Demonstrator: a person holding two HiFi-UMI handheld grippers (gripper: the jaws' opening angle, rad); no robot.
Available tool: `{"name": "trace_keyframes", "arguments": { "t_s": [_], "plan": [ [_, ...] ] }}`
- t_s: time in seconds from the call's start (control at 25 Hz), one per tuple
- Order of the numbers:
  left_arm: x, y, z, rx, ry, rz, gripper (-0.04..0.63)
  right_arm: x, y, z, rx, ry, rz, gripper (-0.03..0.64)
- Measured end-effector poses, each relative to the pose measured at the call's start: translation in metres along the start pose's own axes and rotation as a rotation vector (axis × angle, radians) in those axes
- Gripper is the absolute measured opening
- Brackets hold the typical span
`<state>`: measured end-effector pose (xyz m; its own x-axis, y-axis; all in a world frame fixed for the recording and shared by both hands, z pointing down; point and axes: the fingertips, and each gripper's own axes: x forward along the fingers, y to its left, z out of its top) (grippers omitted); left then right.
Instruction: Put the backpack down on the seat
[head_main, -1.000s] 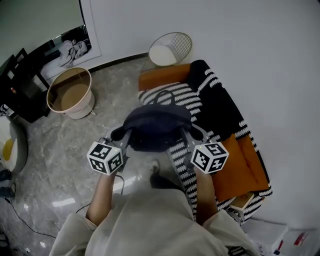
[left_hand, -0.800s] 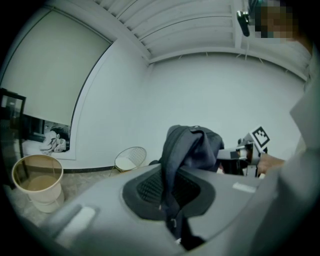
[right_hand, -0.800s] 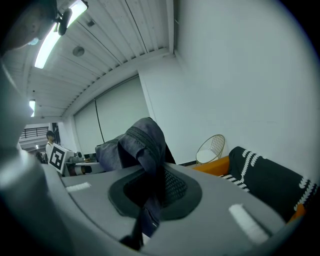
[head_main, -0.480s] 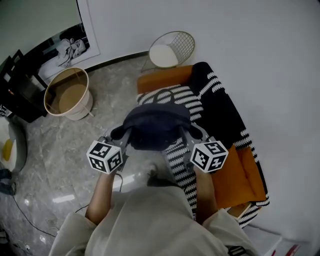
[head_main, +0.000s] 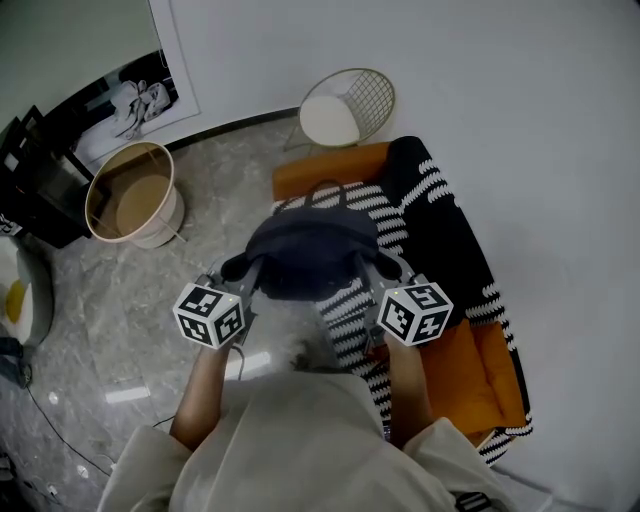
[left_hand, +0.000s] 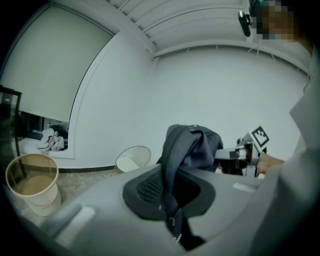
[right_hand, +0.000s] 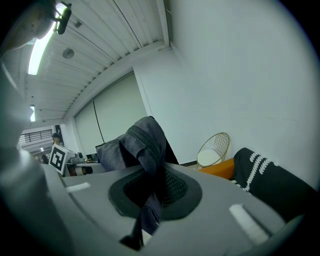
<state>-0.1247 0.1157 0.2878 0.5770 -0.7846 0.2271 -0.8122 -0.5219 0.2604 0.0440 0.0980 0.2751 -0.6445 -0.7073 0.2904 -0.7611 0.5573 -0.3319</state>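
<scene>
A dark blue backpack (head_main: 310, 255) hangs in the air between my two grippers, over the floor-side edge of the sofa seat (head_main: 470, 355). My left gripper (head_main: 243, 270) is shut on a strap at the bag's left side. My right gripper (head_main: 376, 266) is shut on a strap at its right side. In the left gripper view the backpack (left_hand: 192, 147) rises from the shut left gripper (left_hand: 171, 202), with the right gripper (left_hand: 244, 152) beyond it. In the right gripper view the backpack (right_hand: 142, 142) drapes up out of the shut right gripper (right_hand: 150, 202).
The orange sofa carries a black-and-white striped throw (head_main: 445, 225). A wire chair (head_main: 345, 108) with a white cushion stands past its far end. A beige round bin (head_main: 135, 195), a framed picture (head_main: 130, 95) against the wall and black furniture (head_main: 35, 185) are at the left.
Both grippers have carried the backpack forward along the sofa's edge, toward the wire chair. The grip on the straps looks the same.
</scene>
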Motion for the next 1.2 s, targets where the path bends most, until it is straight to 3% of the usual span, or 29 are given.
{"name": "trace_keyframes", "arguments": {
  "t_s": [0.76, 1.2],
  "plan": [
    [0.119, 0.049, 0.0, -0.026, 0.046, 0.038, 0.011, 0.081, -0.098, 0.017, 0.02, 0.043, 0.026, 0.015],
    [0.225, 0.109, -0.024, -0.16, 0.13, -0.033, 0.011, 0.165, -0.18, 0.012, 0.079, 0.114, -0.063, 0.015]
  ]
}}
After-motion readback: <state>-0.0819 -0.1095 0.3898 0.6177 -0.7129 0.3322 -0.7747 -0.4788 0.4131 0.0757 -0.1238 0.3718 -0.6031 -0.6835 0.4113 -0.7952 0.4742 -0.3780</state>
